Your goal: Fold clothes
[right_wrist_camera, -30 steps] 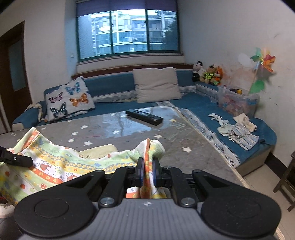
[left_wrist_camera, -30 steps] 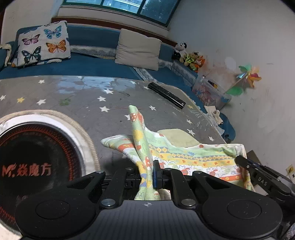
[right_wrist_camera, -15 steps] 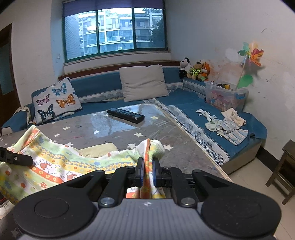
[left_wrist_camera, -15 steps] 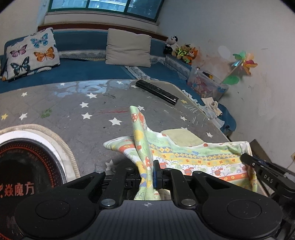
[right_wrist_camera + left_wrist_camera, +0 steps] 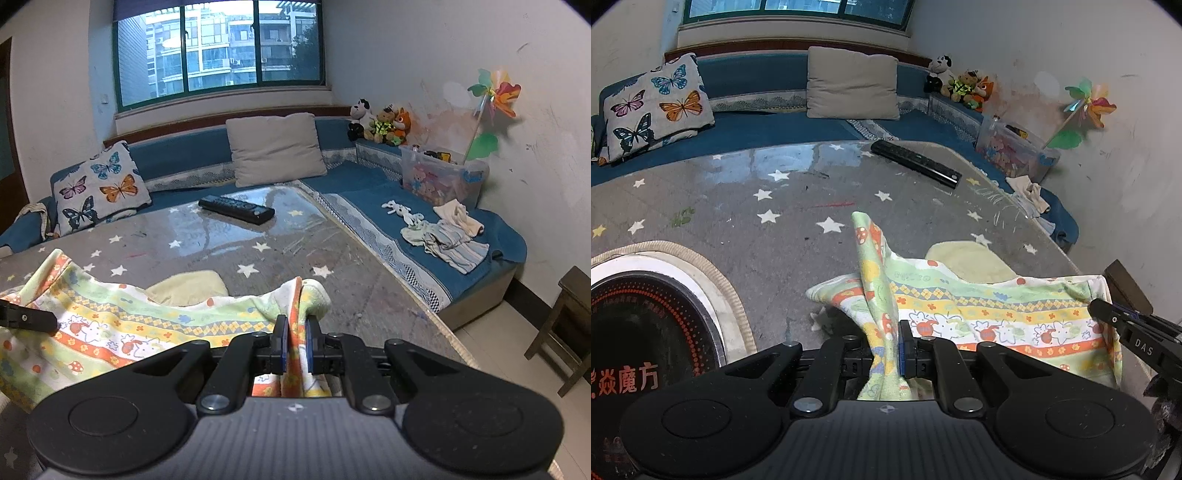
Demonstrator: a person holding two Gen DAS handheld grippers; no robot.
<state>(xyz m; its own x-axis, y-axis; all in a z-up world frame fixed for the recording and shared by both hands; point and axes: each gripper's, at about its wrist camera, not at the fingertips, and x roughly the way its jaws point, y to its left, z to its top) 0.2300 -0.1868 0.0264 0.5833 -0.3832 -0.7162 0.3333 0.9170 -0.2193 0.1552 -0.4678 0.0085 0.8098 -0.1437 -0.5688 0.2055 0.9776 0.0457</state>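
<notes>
Fingers of my left gripper (image 5: pixel 890 345) are pressed together on one corner of the patterned cloth (image 5: pixel 979 314), which rises between them; the cloth hangs low over the star-printed table (image 5: pixel 775 221), its far part lying on it. At the right edge of this view the right gripper (image 5: pixel 1108 314) pinches the other corner.

From the right wrist, my right gripper (image 5: pixel 295 341) is also clamped on a bunched corner. I should keep both corners level and the edge taut, then lay it forward evenly so no wrinkle is trapped.
</notes>
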